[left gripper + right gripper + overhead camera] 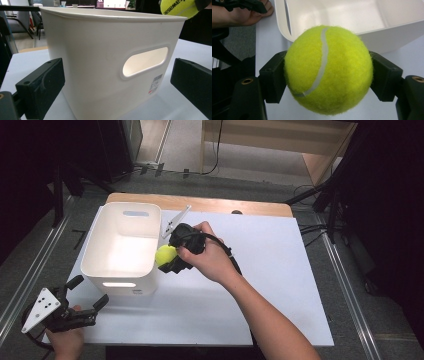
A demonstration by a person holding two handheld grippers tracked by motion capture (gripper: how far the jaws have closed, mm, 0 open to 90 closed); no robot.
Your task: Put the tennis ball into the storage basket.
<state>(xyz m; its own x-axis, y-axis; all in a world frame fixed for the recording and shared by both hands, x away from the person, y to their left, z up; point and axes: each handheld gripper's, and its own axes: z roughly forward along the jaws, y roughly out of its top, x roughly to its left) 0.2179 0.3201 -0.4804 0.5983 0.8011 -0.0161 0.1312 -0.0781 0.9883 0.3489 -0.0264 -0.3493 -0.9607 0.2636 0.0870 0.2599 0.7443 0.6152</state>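
Note:
A yellow-green tennis ball [165, 255] [329, 70] is clamped between the black jaws of my right gripper [169, 257] [328, 75], which is shut on it. The ball hangs just outside the right rim of a white plastic bin [120, 250] [352, 15], close above the white board. The bin looks empty inside. My left gripper [91, 294] [117, 85] rests at the board's near left corner, open, its jaws facing the bin's near wall [105, 62] with the handle slot. The ball [178, 7] peeks over the bin's rim in the left gripper view.
A white board [260, 270] covers a wooden table [200, 202]. A white clip-like tool [176, 221] lies behind the right hand, beside the bin. Dark floor, cables and metal rails surround the table.

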